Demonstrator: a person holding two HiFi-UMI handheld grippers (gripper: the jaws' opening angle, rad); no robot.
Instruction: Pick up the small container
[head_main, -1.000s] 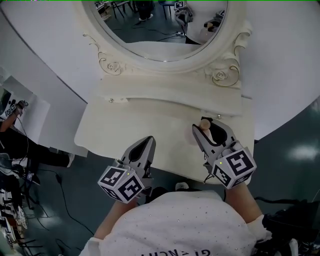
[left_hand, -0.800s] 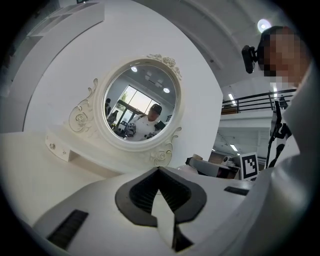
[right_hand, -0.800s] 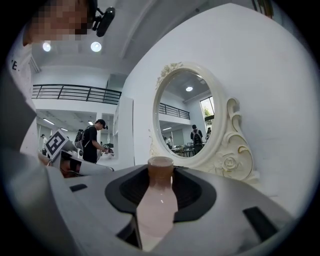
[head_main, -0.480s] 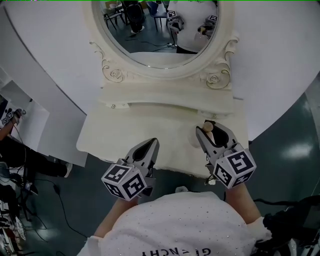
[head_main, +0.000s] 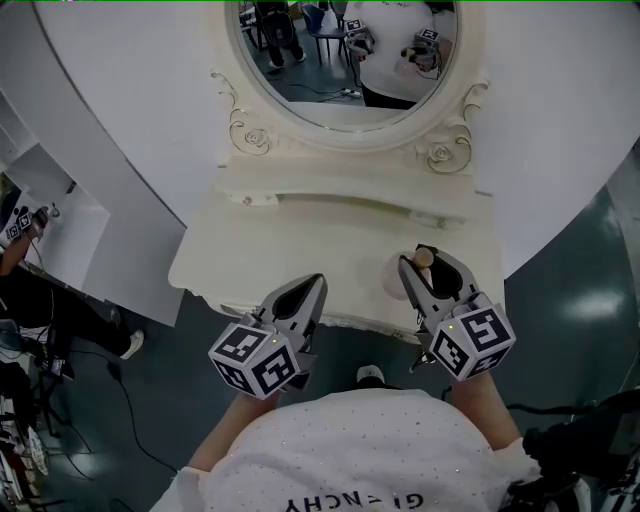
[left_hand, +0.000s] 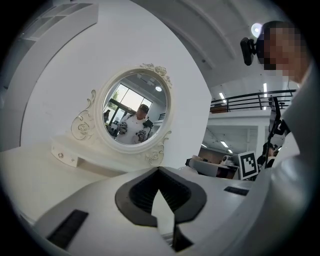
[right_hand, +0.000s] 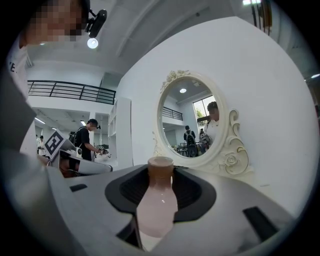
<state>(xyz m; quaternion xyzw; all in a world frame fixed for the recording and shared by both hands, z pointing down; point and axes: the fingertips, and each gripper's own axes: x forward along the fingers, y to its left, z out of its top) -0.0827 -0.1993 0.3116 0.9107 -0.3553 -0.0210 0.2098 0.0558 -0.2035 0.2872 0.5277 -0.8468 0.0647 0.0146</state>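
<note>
The small container (right_hand: 156, 200) is a pale pink bottle with a tan cap. It sits between the jaws of my right gripper (right_hand: 160, 192), with the cap pointing out past the tips toward the mirror. In the head view the cap (head_main: 424, 258) shows at the tips of the right gripper (head_main: 426, 264), over the right part of the white dressing table (head_main: 270, 250). My left gripper (head_main: 313, 286) hovers at the table's front edge, its jaws together with nothing between them. In the left gripper view the left gripper (left_hand: 161, 192) shows its dark pads meeting.
An oval mirror (head_main: 345, 50) in an ornate white frame stands at the back of the table against a curved white wall. Dark floor lies to the left, right and front of the table. A person (head_main: 15, 235) is at the far left edge.
The head view has drifted, so the table and mirror sit further right in the frame. Both grippers hold nearly the same places, and the bottle stays between the right jaws.
</note>
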